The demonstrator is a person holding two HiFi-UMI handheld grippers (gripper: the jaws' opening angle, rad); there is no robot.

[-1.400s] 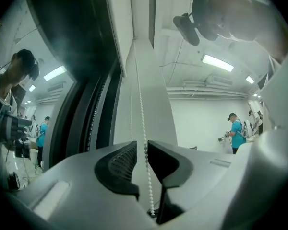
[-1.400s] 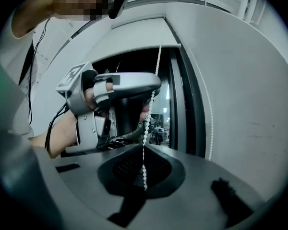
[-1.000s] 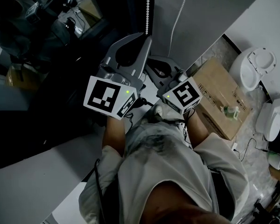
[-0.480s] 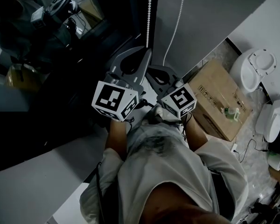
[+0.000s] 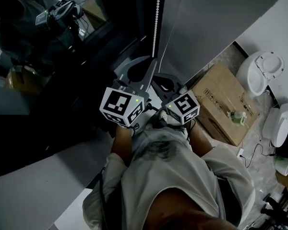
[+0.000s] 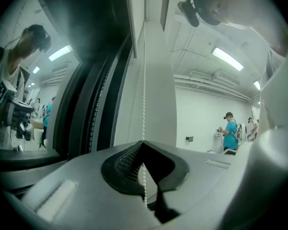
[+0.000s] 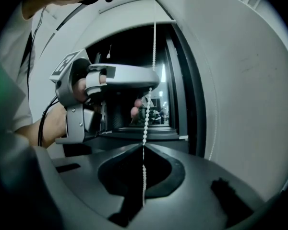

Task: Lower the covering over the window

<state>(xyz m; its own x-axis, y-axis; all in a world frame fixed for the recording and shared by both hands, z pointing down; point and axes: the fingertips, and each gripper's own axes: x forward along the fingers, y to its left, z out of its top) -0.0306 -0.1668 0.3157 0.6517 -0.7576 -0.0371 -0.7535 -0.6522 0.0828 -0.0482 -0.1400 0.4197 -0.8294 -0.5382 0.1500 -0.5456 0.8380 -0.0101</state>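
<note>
A white bead chain (image 5: 157, 23) hangs beside the dark window (image 5: 62, 37), at the edge of the grey roller blind (image 5: 206, 18). My left gripper (image 5: 151, 61) is shut on the chain; in the left gripper view the beads (image 6: 143, 104) run into the closed jaw tips (image 6: 143, 143). Just below and to the right of it, my right gripper (image 5: 156, 76) is also shut on a strand, and the right gripper view shows the beads (image 7: 147, 114) passing between its closed tips (image 7: 144, 145). The left gripper (image 7: 110, 80) appears there too, close above.
A cardboard box (image 5: 225, 102) lies on the floor to the right, with white fixtures (image 5: 261, 68) beyond it. The window frame (image 6: 93, 114) stands left of the chain. A person in a teal shirt (image 6: 229, 128) stands far off. The glass reflects a person (image 6: 19, 80).
Both grippers have come down toward my body while holding the chain, the left one by more. The chain sits slightly further right in the head view.
</note>
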